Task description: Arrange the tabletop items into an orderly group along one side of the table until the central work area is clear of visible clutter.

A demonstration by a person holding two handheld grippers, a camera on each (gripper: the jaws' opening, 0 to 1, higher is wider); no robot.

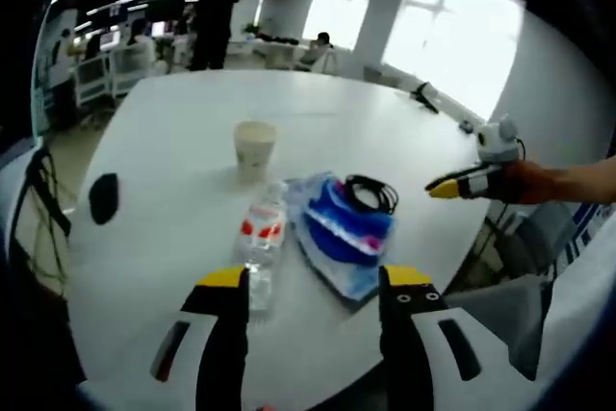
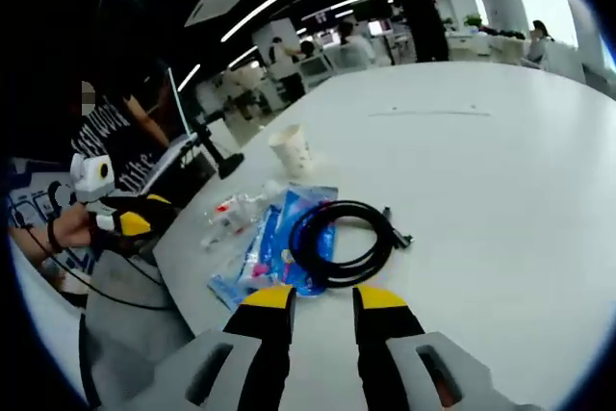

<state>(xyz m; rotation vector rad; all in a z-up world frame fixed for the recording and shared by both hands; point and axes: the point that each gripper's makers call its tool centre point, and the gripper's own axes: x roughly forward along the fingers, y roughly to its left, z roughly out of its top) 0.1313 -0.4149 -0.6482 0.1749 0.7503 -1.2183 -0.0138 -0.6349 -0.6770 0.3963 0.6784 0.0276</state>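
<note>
Holding both the left gripper (image 1: 313, 286) and right gripper (image 2: 320, 297) parted and empty, we risk dragging the coiled black cable (image 2: 342, 238) off the blue packet (image 2: 279, 247), nudging the plastic bottle (image 1: 262, 243).

White table (image 1: 183, 132) bears cup (image 1: 254, 145), bottle (image 1: 260, 243), blue packet (image 1: 339, 233).

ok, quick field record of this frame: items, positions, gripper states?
table: white table
cup: paper cup, upright
bottle: clear plastic bottle, lying on its side, beside the pouch
pouch: blue plastic pouch, flat
cable: black coiled cable, on the pouch
disc: black round object, apart from the group
left gripper: open, empty
right gripper: open, at the cable's edge
</note>
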